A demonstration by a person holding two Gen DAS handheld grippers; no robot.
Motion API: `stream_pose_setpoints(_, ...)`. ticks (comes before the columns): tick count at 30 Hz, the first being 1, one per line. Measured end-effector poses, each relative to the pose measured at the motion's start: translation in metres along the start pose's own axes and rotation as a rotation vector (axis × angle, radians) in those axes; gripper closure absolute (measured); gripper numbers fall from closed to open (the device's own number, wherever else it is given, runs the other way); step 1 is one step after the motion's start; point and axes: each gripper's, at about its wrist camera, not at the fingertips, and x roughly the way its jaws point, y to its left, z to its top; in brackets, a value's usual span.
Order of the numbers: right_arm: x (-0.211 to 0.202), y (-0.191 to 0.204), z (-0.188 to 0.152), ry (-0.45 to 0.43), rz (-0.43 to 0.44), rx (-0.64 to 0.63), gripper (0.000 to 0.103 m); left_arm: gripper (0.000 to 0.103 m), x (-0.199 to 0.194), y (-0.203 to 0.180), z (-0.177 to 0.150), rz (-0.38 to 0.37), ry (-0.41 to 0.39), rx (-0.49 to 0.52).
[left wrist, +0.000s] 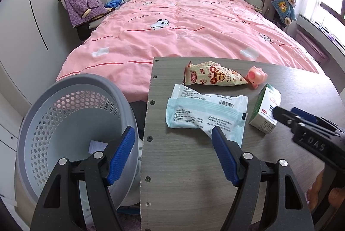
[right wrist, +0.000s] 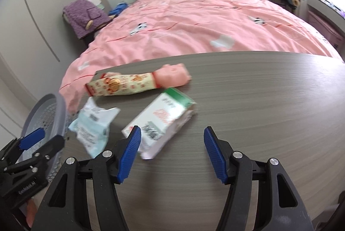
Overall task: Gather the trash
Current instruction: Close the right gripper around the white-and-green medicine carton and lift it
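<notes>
On the grey wooden table (left wrist: 183, 166) lie a pale blue plastic wrapper (left wrist: 204, 112), a red-and-cream snack bag (left wrist: 213, 76) and a white-and-green carton (left wrist: 266, 112). My left gripper (left wrist: 173, 134) hangs open over the table's left edge, its right finger beside the blue wrapper's near corner, nothing between its pads. In the right wrist view my right gripper (right wrist: 172, 134) stands open just short of the carton (right wrist: 159, 121), whose near end lies by its left finger. The wrapper (right wrist: 92, 127) and the snack bag (right wrist: 120, 84) lie to its left. The right gripper's tips (left wrist: 280, 114) also show beside the carton.
A grey perforated basket (left wrist: 71, 123) stands left of the table with a scrap of paper (left wrist: 97, 145) inside. A pink toy pig (left wrist: 256, 76) sits beside the snack bag. Behind the table is a bed with a pink quilt (left wrist: 183, 26).
</notes>
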Motion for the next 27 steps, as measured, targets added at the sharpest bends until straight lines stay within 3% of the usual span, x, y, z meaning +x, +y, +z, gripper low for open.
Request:
stream_pose_setpoints(7, 0.009, 0.017, 0.004, 0.011, 0.032, -0.002, 0.043, 0.032, 0.001, 0.0, -0.001, -0.002, 0.002, -0.003)
stream_pose_setpoints(14, 0.02, 0.025, 0.007, 0.032, 0.008, -0.016, 0.043, 0.032, 0.004, -0.001, -0.001, -0.008, 0.009, -0.004)
stream_pose_setpoints(22, 0.006, 0.001, -0.002, 0.025, -0.046, 0.009, 0.043, 0.032, 0.005, 0.0, 0.0, -0.011, 0.01, -0.01)
stream_pose_setpoints(27, -0.001, -0.012, -0.001, 0.009, -0.005, 0.043, 0.043, 0.032, 0.005, -0.001, 0.0, -0.012, 0.011, -0.012)
